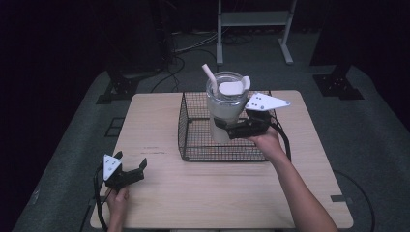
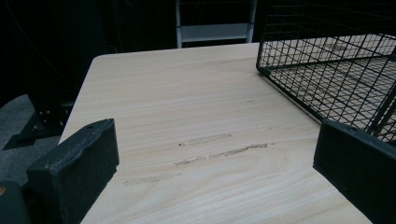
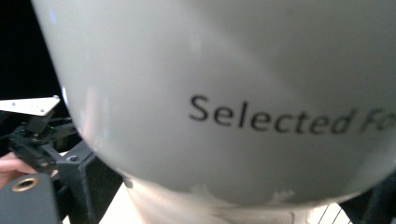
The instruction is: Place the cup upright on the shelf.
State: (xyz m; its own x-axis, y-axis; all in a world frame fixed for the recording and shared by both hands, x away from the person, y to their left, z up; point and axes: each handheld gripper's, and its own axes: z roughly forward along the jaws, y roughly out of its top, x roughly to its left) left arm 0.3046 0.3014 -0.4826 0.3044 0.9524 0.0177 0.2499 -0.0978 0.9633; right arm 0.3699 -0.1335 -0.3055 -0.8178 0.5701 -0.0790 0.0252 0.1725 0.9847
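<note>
At the near left corner of the pale wood-grain table (image 1: 212, 193), my left hand (image 1: 117, 202) rests low with its black two-jaw left gripper (image 1: 129, 169) released, jaws spread wide over bare tabletop and nothing between them. Seen in the left gripper view, the jaws frame a few faint scuff marks (image 2: 210, 151) on the wood, with the near corner of the black wire-mesh basket (image 2: 327, 70) just beyond the jaw on the right of that view.

My right forearm (image 1: 302, 193) reaches forward and slightly leftward from the table's near right edge, the right hand (image 1: 267, 141) wrapped round the black right gripper (image 1: 227, 129), its grey three-cornered plate (image 1: 266, 102) facing up. That gripper is clenched sideways on the lower body of a tall translucent white plastic tumbler (image 1: 223, 108), held over the basket (image 1: 193, 140); I cannot tell whether its base touches the mesh floor. The basket sits at the centre of the table toward the far edge; apart from the tumbler, its visible mesh floor is bare.

The tumbler stands upright, long axis vertical, its clear lid (image 1: 227, 87) on top carrying a cream oval flap. A pale pink straw (image 1: 210, 76) rises from the lid, leaning up and toward the far left. Close up, the right gripper view shows the tumbler's milky wall (image 3: 224, 70) printed with dark lettering, "Selected Fo", running off the frame.
</note>
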